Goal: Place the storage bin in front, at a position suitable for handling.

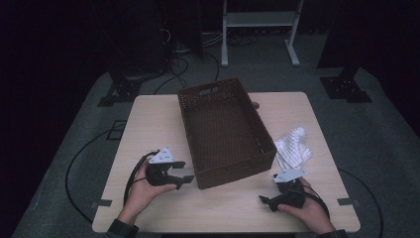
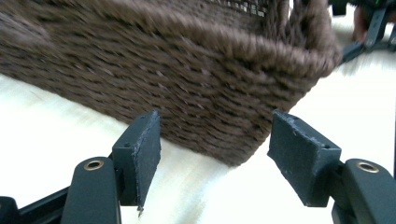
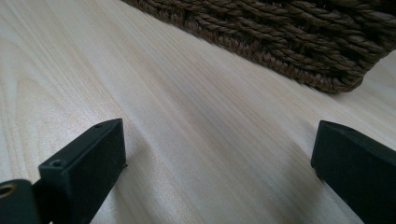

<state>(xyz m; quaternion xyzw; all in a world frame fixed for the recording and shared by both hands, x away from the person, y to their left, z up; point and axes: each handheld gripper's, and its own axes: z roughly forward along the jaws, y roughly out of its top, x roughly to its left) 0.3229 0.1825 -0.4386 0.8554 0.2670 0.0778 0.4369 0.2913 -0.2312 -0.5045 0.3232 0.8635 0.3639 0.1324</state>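
One tabletop (image 1: 148, 119) carries one brown woven basket (image 1: 223, 131) at its centre, long axis running front to back, slightly slanted. One white cloth (image 1: 293, 148) lies just right. Left gripper (image 1: 181, 172) and right gripper (image 1: 270, 191) both gape wide, empty.

Your table (image 1: 148, 119) is pale wood with rounded corners, standing on a grey floor. On it, near the middle, you have a brown woven basket (image 1: 223, 131) set at a slight angle. Just beside the basket's right wall, toward your near right corner, a white crumpled cloth (image 1: 293, 148) lies flat on the wood.
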